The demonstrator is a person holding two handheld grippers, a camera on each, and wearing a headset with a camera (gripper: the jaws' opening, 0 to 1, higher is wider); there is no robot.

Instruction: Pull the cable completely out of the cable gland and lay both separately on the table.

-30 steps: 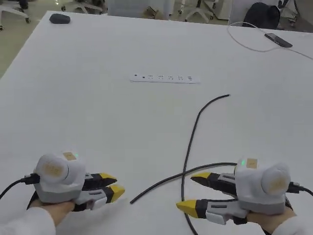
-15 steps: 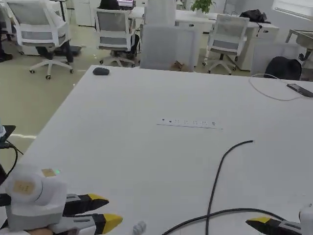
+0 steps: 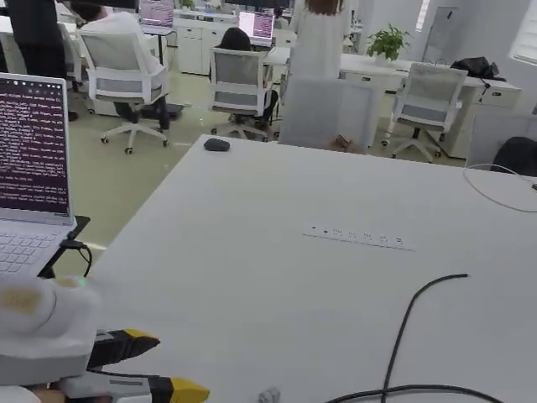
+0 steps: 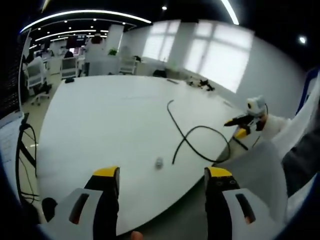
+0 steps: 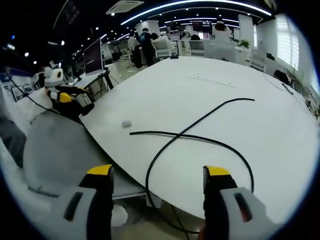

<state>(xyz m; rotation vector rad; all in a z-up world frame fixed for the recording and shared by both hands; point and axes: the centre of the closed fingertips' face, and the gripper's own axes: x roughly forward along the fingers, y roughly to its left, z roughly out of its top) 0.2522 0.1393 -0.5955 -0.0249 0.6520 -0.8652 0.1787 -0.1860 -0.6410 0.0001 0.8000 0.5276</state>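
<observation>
- We count one cable (image 5: 181, 135) and one cable gland (image 5: 126, 123) on the tabletop (image 3: 252, 277).
- We also count one power strip (image 3: 359, 238), one computer mouse (image 3: 216, 144) and one laptop (image 3: 29, 168).

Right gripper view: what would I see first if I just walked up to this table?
Probably the long black cable, lying in a crossed loop on the white table. Next comes the little grey gland, lying by itself just clear of the cable's end near the table's edge. The right gripper is at the bottom, its yellow-tipped jaws standing open.
</observation>
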